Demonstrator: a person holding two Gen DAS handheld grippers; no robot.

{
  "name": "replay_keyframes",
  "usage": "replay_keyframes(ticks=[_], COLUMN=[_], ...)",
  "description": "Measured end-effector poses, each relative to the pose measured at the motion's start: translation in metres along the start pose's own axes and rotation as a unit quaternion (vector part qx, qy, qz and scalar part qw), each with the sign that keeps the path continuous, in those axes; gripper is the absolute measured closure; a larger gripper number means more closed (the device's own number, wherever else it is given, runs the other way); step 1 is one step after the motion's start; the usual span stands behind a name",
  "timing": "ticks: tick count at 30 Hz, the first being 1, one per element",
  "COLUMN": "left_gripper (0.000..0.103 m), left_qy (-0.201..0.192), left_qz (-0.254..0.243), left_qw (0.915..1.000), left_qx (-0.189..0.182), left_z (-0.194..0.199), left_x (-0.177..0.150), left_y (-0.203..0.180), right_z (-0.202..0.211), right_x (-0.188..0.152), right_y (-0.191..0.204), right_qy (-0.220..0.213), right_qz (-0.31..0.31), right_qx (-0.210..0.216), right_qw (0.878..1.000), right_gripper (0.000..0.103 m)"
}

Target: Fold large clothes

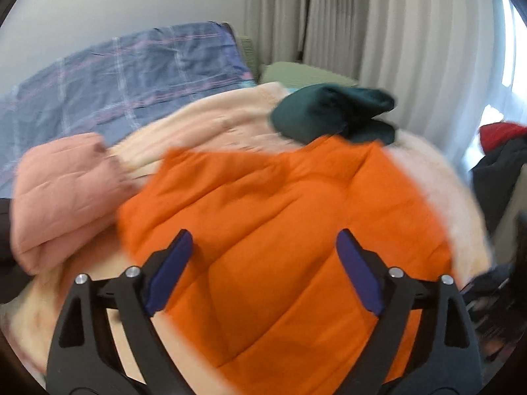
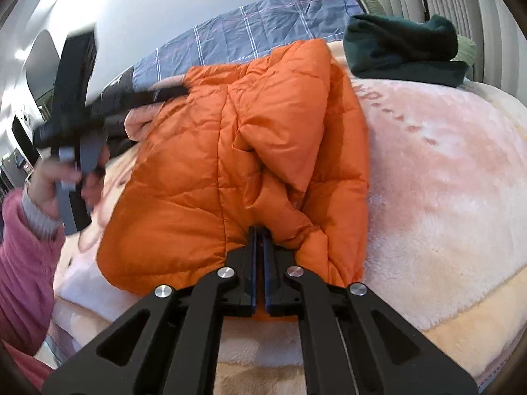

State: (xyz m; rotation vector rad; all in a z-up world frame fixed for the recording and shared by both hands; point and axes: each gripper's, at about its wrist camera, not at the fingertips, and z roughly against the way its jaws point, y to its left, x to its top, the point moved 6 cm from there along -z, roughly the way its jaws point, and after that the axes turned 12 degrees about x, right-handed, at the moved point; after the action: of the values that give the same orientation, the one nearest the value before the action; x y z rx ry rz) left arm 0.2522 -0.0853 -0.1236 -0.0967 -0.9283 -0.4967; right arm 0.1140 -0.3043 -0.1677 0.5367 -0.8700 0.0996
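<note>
An orange quilted puffer jacket (image 1: 280, 217) lies on a fluffy cream and pink blanket (image 1: 210, 125) on the bed. It also shows in the right wrist view (image 2: 230, 151), partly folded over itself. My left gripper (image 1: 263, 247) is open and empty, held above the jacket; it also shows blurred at the jacket's far left in the right wrist view (image 2: 171, 93). My right gripper (image 2: 260, 233) is shut on the jacket's near edge, with orange fabric bunched around its fingertips.
A folded dark green garment (image 1: 332, 115) lies on the blanket beyond the jacket, also seen in the right wrist view (image 2: 405, 49). A pink quilted garment (image 1: 66, 191) lies at the left. A blue plaid sheet (image 1: 125, 72) lies behind, curtains (image 1: 395, 33) to the right.
</note>
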Motion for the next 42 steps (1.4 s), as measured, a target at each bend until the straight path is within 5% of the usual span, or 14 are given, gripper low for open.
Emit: replay_keyframes(ticks=[3,5,7,10,14,21,25,28,29,31,33,36,42], left_gripper=[0.007,0.006,0.005,0.005,0.005,0.002,0.002,0.002,0.002,0.003,0.020,0.044,0.048], left_qy=[0.019,0.028,0.026,0.018,0.020,0.038,0.091,0.139,0.137,0.122,0.108,0.047,-0.048], left_qz=[0.023,0.062,0.064,0.040,0.043,0.149,0.222,0.318,0.324,0.291,0.272,0.177,0.089], left_qw=[0.9996,0.9976,0.9976,0.9990,0.9989,0.9880,0.9666,0.9167,0.9130,0.9269,0.9335,0.9703,0.9905], left_qx=[0.000,-0.015,-0.009,0.002,0.003,-0.015,-0.091,-0.198,-0.206,-0.203,-0.208,-0.158,-0.093], left_z=[-0.010,-0.015,-0.017,-0.013,-0.008,-0.006,-0.036,-0.064,-0.067,-0.063,-0.054,-0.023,0.007], left_x=[-0.020,-0.025,-0.025,-0.023,-0.026,-0.037,-0.052,-0.070,-0.071,-0.065,-0.054,-0.010,0.103], left_y=[0.015,0.022,0.020,0.014,0.024,0.064,0.068,0.066,0.065,0.057,0.046,0.034,0.038], right_z=[0.022,0.025,0.017,0.009,0.009,0.000,-0.008,-0.012,-0.015,-0.019,-0.017,-0.011,-0.017], right_x=[0.005,0.003,-0.005,-0.016,-0.014,-0.004,-0.005,-0.002,-0.001,0.000,0.005,0.028,0.113], right_y=[0.008,0.001,-0.013,-0.038,-0.034,-0.028,-0.037,-0.039,-0.038,-0.032,-0.023,-0.004,0.013], right_qy=[-0.037,-0.039,-0.017,-0.016,-0.011,-0.003,-0.004,-0.008,-0.008,-0.002,-0.002,-0.016,-0.062], right_qz=[0.012,0.018,0.000,-0.105,-0.099,-0.133,-0.157,-0.157,-0.150,-0.145,-0.116,-0.052,0.045], right_qx=[-0.017,-0.083,-0.111,-0.032,-0.023,0.020,0.035,0.043,0.055,0.072,0.066,0.049,0.024], right_qw=[0.999,0.996,0.994,0.994,0.995,0.991,0.987,0.987,0.987,0.987,0.991,0.997,0.997], right_gripper=[0.057,0.028,0.026,0.026,0.026,0.026,0.029,0.041,0.052,0.065,0.073,0.080,0.081])
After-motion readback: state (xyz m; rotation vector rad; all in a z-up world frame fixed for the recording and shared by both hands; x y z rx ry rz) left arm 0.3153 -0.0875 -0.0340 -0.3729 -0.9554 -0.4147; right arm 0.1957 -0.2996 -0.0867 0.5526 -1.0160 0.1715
